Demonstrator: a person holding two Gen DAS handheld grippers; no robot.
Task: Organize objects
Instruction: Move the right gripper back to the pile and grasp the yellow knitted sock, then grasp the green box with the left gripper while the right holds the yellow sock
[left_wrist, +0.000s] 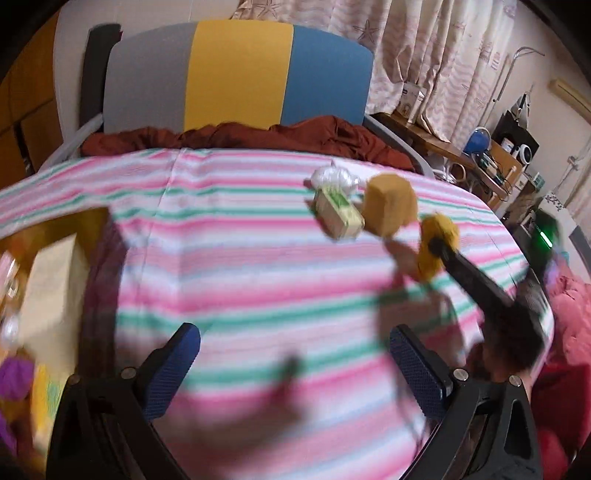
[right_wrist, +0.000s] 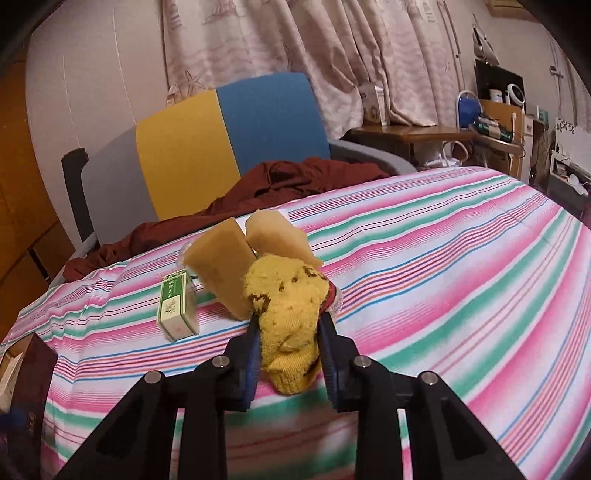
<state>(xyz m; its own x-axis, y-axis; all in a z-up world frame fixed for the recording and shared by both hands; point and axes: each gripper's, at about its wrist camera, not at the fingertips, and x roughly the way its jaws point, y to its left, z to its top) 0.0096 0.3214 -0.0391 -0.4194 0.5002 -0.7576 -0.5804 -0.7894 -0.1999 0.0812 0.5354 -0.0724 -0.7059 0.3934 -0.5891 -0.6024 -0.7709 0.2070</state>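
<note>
Right gripper (right_wrist: 290, 347) jaws clamp the yellow sock (right_wrist: 290, 314) between them.

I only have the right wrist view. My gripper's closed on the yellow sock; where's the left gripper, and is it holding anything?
Observer: The left gripper hangs open over the striped cover, nothing between its fingers.
Operator: Anything on its far side I can't see?
Observer: Yes, a cardboard box sits at the left edge, with a purple item in it.
Operator: Anything behind the green carton?
Observer: A clear plastic bundle lies just behind the green carton.
</note>
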